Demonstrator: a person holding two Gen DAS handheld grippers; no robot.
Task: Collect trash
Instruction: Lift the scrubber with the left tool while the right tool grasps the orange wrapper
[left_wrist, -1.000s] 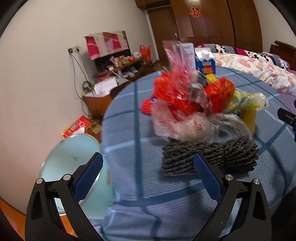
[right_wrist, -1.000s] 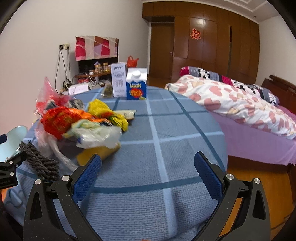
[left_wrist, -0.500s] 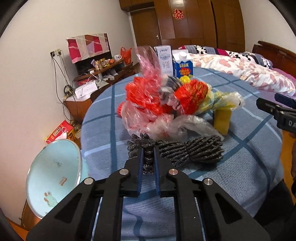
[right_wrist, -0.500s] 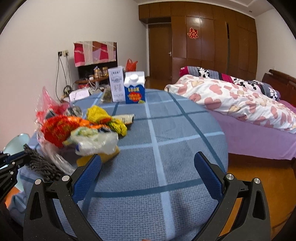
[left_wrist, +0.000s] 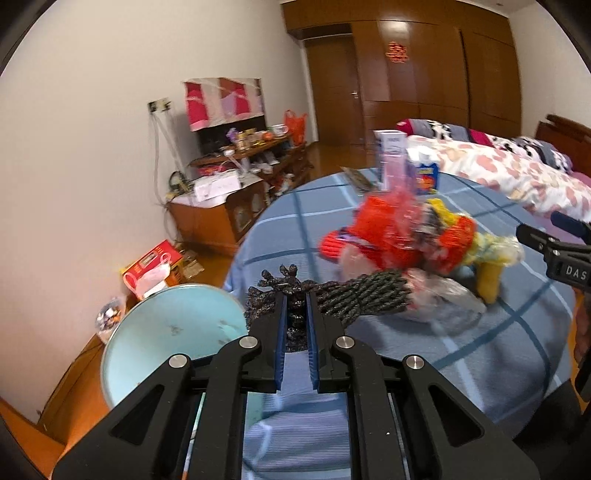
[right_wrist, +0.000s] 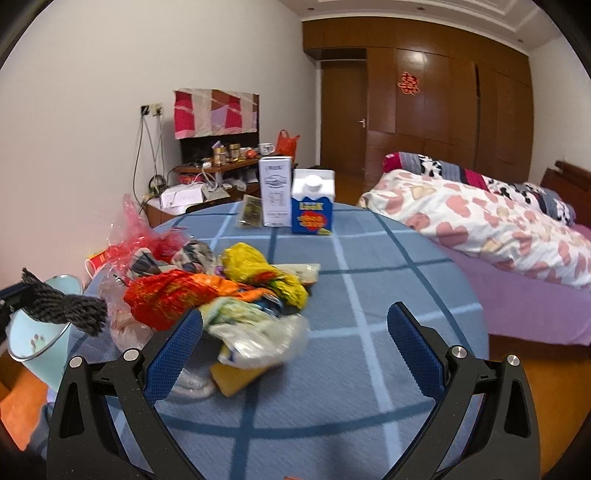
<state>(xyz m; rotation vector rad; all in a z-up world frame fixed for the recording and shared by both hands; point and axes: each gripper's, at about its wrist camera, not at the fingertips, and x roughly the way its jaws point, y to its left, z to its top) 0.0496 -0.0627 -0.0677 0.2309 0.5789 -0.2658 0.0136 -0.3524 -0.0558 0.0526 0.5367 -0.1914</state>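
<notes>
Closest to me, the left gripper (left_wrist: 295, 317) is clenched on one end of a dark knitted bundle (left_wrist: 354, 299), holding it up at the table's edge just above the pale blue bin (left_wrist: 166, 343), while the right gripper (right_wrist: 295, 336) hovers with its jaws spread wide and nothing between them. Beyond lies the heap of crumpled wrappers and plastic bags (right_wrist: 221, 291) on the blue checked tablecloth (right_wrist: 388, 266). At the table's far side stand a white carton (right_wrist: 274, 195) and a blue carton (right_wrist: 313, 212).
</notes>
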